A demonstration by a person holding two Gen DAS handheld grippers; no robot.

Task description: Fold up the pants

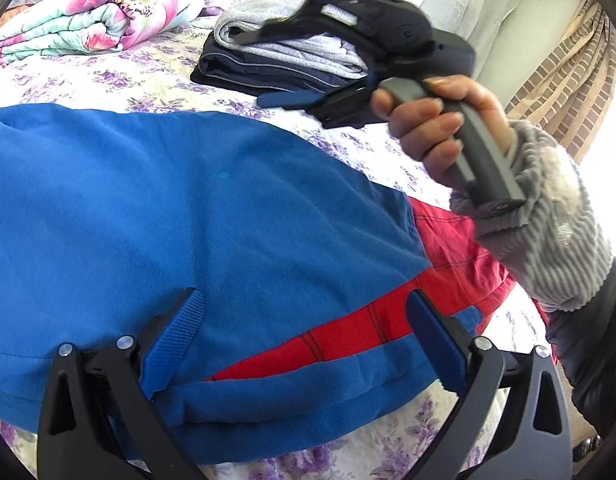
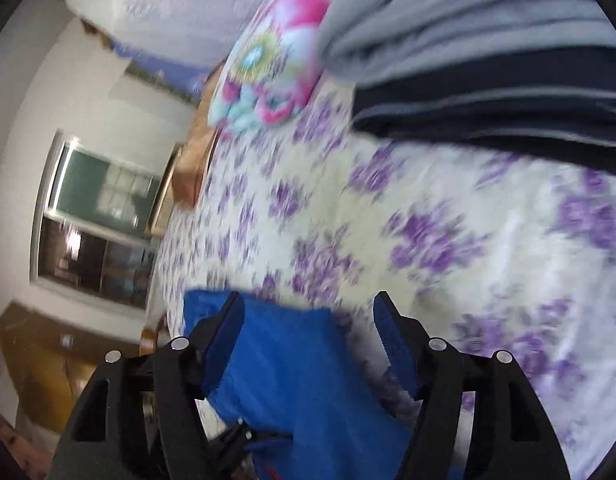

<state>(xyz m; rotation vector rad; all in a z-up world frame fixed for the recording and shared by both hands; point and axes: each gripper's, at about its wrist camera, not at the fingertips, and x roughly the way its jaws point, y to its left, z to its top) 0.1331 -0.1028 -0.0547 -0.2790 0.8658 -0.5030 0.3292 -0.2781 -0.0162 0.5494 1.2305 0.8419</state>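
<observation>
Blue pants (image 1: pixel 167 208) with a red lining (image 1: pixel 448 256) lie spread on the bed. My left gripper (image 1: pixel 305 336) hangs open low over their near edge, one finger on each side of the blue and red band, with neither pad pressing on it. A hand in a grey ribbed cuff (image 1: pixel 440 128) holds my right gripper (image 1: pixel 267 66) in the air beyond the pants, open with nothing between its fingers. In the blurred right wrist view, the right gripper (image 2: pixel 310 320) stands open above a corner of the blue pants (image 2: pixel 287 380).
A stack of folded grey and dark clothes (image 1: pixel 283 60) (image 2: pixel 488 80) sits on the purple-flowered sheet (image 1: pixel 107 80) behind the pants. A rolled floral quilt (image 1: pixel 87 20) lies at the back left. A curtain (image 1: pixel 568 80) hangs on the right. A window (image 2: pixel 99 220) shows beyond the bed.
</observation>
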